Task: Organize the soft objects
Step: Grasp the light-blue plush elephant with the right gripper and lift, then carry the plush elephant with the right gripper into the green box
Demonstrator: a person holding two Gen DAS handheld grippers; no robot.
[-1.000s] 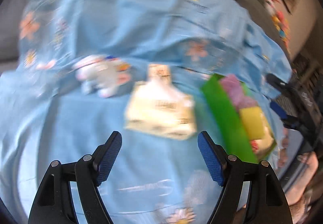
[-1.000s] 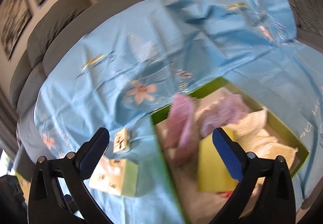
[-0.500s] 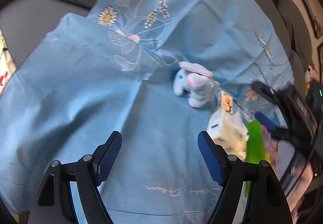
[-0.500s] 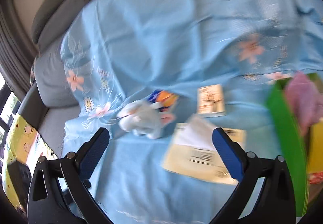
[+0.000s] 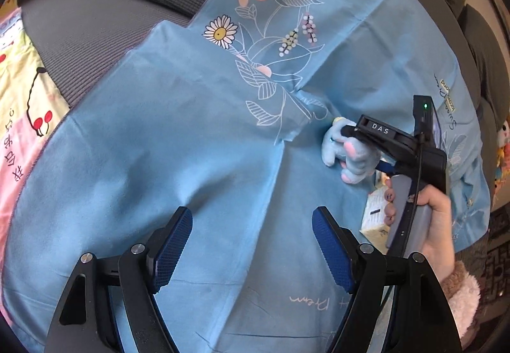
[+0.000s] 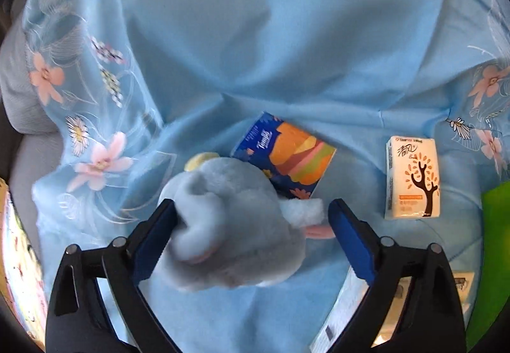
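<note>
My right gripper (image 6: 251, 227) is closing around the plush (image 6: 229, 225), which is lying on the blue sheet (image 6: 255, 34) just in front of a tissue pack (image 6: 283, 158); the left pad is touching fur, the right one not yet. My left gripper (image 5: 251, 244) is hanging spread and empty over bare sheet.

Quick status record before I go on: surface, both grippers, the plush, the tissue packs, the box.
surface: blue floral sheet over a grey sofa
left gripper: open, nothing between the pads, above bare sheet
right gripper: jaws closing around the plush elephant; left pad touching, right pad not yet
tissue packs: dark blue and orange pack behind the plush; white tree-print pack to its right
green box: only an edge shows, far right
</note>
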